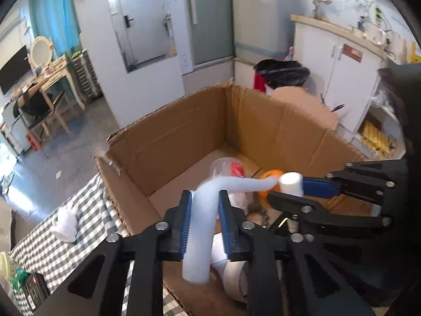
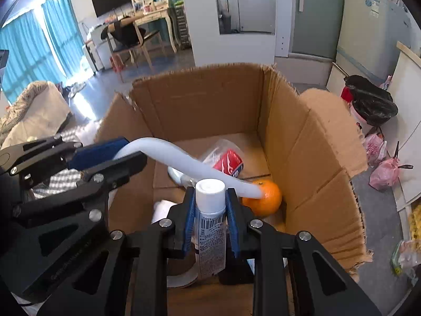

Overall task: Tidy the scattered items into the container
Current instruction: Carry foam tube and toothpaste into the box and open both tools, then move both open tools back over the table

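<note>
The left gripper [image 1: 202, 220] squeezes a bent white tube [image 1: 200, 226] between its blue pads, and the right gripper [image 2: 210, 221] squeezes a white spray bottle [image 2: 212, 226] with a white cap, both held over the open cardboard box [image 2: 310, 142]. The far end of the tube reaches across in front of an orange [image 2: 267, 200] lying on the box floor. Near the orange lies a clear bag with something red [image 2: 228, 163] inside, and outside the box a white crumpled cloth [image 1: 65, 222] sits on the checked tablecloth [image 1: 39, 247].
</note>
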Action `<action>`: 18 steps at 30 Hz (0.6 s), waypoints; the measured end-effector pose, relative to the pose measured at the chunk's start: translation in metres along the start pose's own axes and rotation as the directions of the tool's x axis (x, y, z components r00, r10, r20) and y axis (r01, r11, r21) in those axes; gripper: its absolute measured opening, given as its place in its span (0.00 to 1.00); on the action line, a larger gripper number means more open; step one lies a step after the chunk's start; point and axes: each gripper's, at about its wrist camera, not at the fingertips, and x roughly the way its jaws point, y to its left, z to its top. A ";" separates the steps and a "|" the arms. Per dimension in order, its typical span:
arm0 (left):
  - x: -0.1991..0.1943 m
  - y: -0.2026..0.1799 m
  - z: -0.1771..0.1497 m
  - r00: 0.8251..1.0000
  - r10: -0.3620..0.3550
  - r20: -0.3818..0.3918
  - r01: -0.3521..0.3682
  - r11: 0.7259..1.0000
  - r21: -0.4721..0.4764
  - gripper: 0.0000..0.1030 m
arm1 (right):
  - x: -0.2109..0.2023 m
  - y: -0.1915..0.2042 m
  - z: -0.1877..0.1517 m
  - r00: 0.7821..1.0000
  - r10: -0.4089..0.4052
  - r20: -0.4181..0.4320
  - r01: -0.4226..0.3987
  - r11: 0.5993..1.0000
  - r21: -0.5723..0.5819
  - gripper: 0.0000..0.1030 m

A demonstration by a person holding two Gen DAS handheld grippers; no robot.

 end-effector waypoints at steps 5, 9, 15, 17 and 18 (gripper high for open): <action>-0.020 0.023 0.000 0.988 0.151 0.043 -0.148 0.987 -0.064 0.86 | -0.013 -0.008 0.000 0.995 -0.094 0.034 0.092 0.995 0.045 0.69; -0.050 0.040 -0.002 0.981 0.160 0.107 -0.147 0.982 -0.117 1.00 | -0.040 -0.013 0.002 0.993 -0.054 0.106 0.044 0.995 0.091 0.76; -0.095 0.069 -0.013 0.962 0.213 0.174 -0.188 0.971 -0.147 1.00 | -0.078 0.016 0.010 0.978 -0.031 0.205 0.021 0.998 0.052 0.77; -0.107 0.082 -0.019 0.954 0.237 0.185 -0.207 0.964 -0.166 1.00 | -0.090 0.033 0.009 0.971 -0.011 0.237 0.007 1.000 0.019 0.77; -0.112 0.089 -0.023 0.949 0.251 0.189 -0.219 0.960 -0.176 1.00 | -0.095 0.042 0.011 0.968 0.003 0.250 -0.003 1.000 -0.002 0.77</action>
